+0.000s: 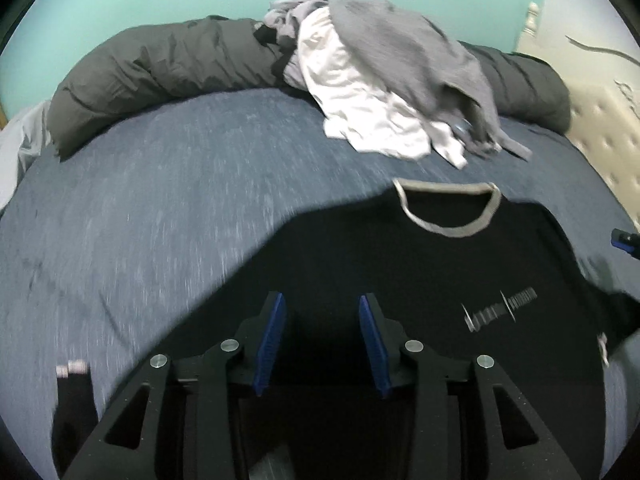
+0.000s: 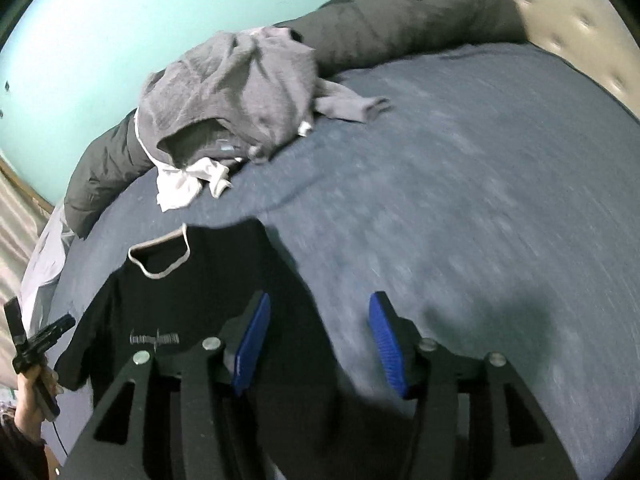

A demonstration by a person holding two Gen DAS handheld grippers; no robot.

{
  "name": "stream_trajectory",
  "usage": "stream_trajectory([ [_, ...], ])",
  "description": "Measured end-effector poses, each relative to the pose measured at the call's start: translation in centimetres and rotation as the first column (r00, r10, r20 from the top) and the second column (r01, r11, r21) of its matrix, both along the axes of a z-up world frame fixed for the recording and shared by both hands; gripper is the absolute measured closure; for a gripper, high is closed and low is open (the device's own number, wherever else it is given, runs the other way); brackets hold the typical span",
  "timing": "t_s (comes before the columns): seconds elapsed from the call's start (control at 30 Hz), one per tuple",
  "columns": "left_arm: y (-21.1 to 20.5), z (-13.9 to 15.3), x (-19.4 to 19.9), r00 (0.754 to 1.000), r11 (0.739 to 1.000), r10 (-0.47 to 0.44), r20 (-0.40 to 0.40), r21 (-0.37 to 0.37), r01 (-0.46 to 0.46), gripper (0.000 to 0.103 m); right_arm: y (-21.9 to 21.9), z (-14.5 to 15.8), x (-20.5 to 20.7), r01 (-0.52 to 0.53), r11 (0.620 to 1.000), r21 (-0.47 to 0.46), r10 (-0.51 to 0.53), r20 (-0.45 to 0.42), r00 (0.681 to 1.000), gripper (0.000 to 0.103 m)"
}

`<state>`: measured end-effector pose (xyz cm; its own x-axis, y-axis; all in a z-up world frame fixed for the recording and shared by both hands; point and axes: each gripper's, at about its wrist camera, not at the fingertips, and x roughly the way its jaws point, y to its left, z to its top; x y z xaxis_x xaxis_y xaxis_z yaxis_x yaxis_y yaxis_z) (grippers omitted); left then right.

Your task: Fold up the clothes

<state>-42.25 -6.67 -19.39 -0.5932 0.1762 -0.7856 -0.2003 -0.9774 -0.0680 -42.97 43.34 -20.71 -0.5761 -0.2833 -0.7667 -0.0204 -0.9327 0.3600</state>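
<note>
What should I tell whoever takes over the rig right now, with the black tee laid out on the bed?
Left hand-held gripper: open, nothing between the pads, over the black tee.
Right hand-held gripper: open, empty, at the tee's edge over the bed.
Black tee: spread flat, print up, collar toward the pile.
Pile: grey top over a white garment, heaped against the dark duvet roll.
Done: tee laid out.
Left: fold the tee, then the pile.

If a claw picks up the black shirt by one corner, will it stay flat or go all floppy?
Probably floppy: the black shirt is thin cloth lying limp on the bed. It likely weighs little and would droop and bunch, like the crumpled grey garment behind it.
</note>
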Motion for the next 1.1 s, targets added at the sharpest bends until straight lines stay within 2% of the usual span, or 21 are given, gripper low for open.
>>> stream_trajectory([
  [0.2,-0.8,-0.4,7.2,1.000,0.999,0.010,0.016,0.044,-0.011,0.058,4.7,-1.6,8.1,0.100,0.992,-0.074,-0.098,0.021,0.995,0.048],
  [0.37,-1.7,-1.0,12.6,0.997,0.992,0.075,0.015,0.102,-0.076,0.058,6.5,-4.0,13.1,0.141,0.984,-0.106,-0.135,0.067,0.989,0.048],
  [0.53,-1.8,-2.6,17.3,0.992,0.981,0.122,0.032,0.151,-0.125,0.058,5.0,-5.2,14.4,0.123,0.984,-0.129,-0.114,0.076,0.991,0.048],
  [0.67,-2.0,-3.9,20.0,0.988,0.969,0.151,0.039,0.194,-0.156,0.058,4.6,-6.2,14.6,0.177,0.969,-0.171,-0.166,0.080,0.983,0.048],
  [0.8,-1.9,-5.4,21.7,0.986,0.964,0.162,0.040,0.208,-0.167,0.058,4.7,-7.5,14.9,0.235,0.947,-0.218,-0.222,0.080,0.972,0.045],
  [0.93,-1.3,-6.7,22.0,0.989,0.969,0.136,0.049,0.202,-0.143,0.058,4.1,-8.2,14.4,0.224,0.947,-0.229,-0.216,0.062,0.975,0.045],
  [0.97,-1.1,-6.9,22.1,0.990,0.970,0.130,0.048,0.202,-0.137,0.058,3.9,-8.4,14.2,0.219,0.948,-0.231,-0.212,0.056,0.976,0.046],
  [1.03,-1.0,-7.2,22.1,0.991,0.970,0.122,0.047,0.204,-0.129,0.058,3.4,-8.4,13.7,0.206,0.955,-0.215,-0.201,0.048,0.979,0.068],
  [1.07,-1.0,-7.4,22.0,0.991,0.970,0.121,0.049,0.207,-0.129,0.058,3.1,-8.3,13.6,0.207,0.958,-0.199,-0.202,0.045,0.978,0.071],
  [1.1,-1.0,-7.5,22.0,0.991,0.970,0.120,0.051,0.209,-0.128,0.058,3.0,-8.2,13.5,0.209,0.959,-0.189,-0.205,0.041,0.978,0.080],
])
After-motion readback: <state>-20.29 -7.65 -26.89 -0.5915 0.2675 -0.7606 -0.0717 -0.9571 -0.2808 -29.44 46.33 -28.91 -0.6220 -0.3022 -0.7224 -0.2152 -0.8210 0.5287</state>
